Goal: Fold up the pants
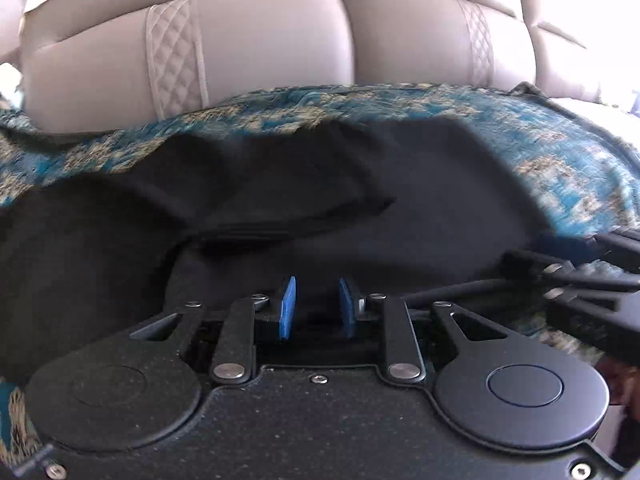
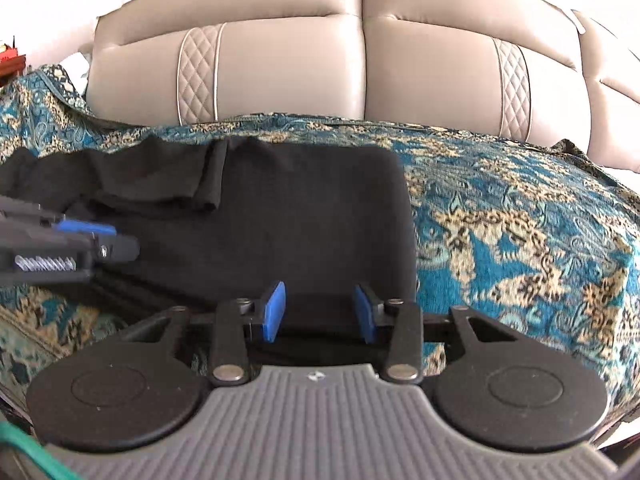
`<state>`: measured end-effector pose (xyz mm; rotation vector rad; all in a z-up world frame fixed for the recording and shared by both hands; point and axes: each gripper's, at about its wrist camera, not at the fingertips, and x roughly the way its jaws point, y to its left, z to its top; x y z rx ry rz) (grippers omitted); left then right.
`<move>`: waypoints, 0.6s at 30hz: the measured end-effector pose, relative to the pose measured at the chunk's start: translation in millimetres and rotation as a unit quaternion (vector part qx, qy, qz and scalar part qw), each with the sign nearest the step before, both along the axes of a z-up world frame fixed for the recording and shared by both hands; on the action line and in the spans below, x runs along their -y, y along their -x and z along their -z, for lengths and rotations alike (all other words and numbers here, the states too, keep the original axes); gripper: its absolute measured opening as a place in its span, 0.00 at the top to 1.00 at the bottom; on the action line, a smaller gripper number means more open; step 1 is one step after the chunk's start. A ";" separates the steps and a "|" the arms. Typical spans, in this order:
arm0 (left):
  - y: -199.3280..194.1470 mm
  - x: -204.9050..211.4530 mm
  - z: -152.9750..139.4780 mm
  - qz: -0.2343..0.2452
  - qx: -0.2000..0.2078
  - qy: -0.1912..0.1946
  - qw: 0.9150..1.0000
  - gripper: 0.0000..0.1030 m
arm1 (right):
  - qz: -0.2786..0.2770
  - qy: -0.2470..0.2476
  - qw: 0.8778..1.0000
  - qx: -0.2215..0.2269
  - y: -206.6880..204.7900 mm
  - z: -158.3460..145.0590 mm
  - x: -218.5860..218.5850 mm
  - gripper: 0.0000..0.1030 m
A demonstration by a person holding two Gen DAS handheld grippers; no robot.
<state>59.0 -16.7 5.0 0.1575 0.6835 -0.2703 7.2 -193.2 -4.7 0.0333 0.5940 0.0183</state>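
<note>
The black pants (image 2: 280, 220) run past the left edge, beyond the open jaws of the right gripper (image 2: 319, 312), their near hem hidden behind it. In the left wrist view, motion blur smears the patterned cover (image 1: 560, 148).

You get soft, even daylight in both views, with no hard shadows. It burns out to plain white at the upper corners, above the beige sofa backrest (image 2: 360, 60), so detail there is lost. The left wrist view is smeared with blur: the paisley throw (image 1: 560, 152) below the backrest is streaky and the black pants (image 1: 420, 200) read as one dark mass with faint folds. The right wrist view is sharper; you can read the throw's (image 2: 520, 232) pattern. Fisheye bending curves the backrest and throw toward every edge, and the corners go dark.
</note>
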 end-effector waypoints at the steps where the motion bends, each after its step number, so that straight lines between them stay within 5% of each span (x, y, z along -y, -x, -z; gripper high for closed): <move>1: 4.2 -1.1 1.1 -0.003 0.003 -0.003 1.000 0.75 | 0.000 0.003 1.000 0.006 2.1 3.2 -1.5 0.51; 8: 13.0 -11.9 -8.5 -0.037 -0.013 -0.005 0.999 0.77 | -0.015 0.034 0.999 0.037 13.1 13.3 -7.5 0.47; 13: -8.1 9.2 -28.3 -0.009 -0.031 0.010 0.999 0.78 | -0.017 0.022 0.998 0.049 16.2 16.3 -2.8 0.44; 18: -34.9 45.6 -18.2 0.011 -0.034 -0.021 0.999 0.78 | -0.021 0.018 0.998 0.054 15.6 17.7 -0.6 0.44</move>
